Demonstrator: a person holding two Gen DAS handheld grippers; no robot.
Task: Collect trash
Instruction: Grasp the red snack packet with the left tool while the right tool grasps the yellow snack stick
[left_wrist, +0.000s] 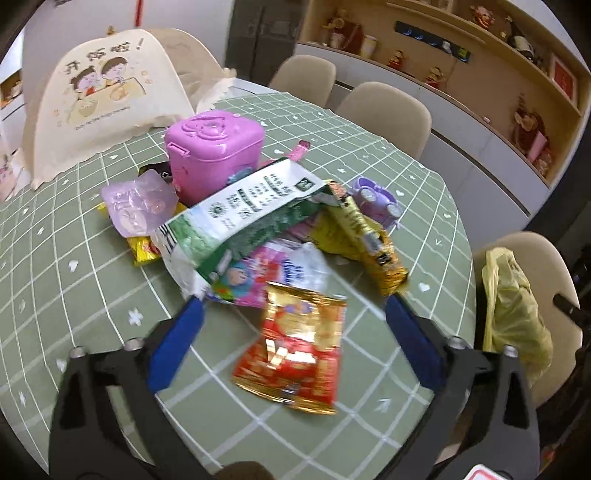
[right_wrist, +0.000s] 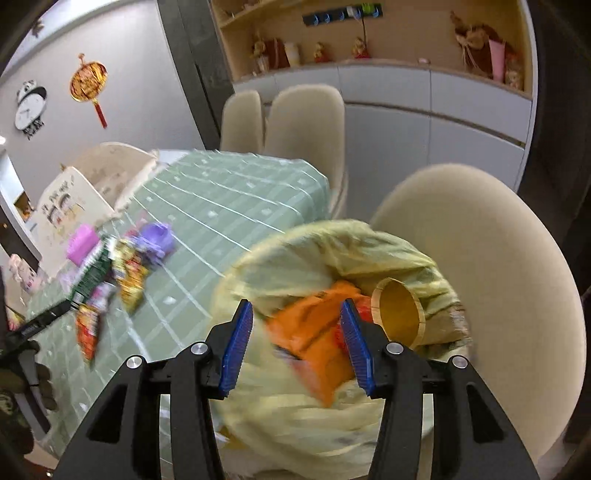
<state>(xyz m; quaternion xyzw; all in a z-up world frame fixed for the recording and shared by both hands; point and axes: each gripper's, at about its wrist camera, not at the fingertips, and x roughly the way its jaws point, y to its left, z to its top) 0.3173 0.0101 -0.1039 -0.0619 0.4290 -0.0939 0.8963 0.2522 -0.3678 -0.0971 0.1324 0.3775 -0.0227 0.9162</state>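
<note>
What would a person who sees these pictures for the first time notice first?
First, the heap of crinkled snack wrappers in the middle of the round table with the green checked cloth, in front of a pink plastic box with a heart lid. A shiny red and gold foil packet lies between the open fingers of the left gripper. The right gripper, also open, hangs over a pale yellow plastic bag holding an orange packet.

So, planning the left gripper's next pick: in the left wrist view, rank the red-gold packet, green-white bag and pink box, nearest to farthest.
1. Red-gold packet, between the open left gripper fingers.
2. Green-white bag, mid-pile, beyond.
3. Pink box, behind the pile.
</note>
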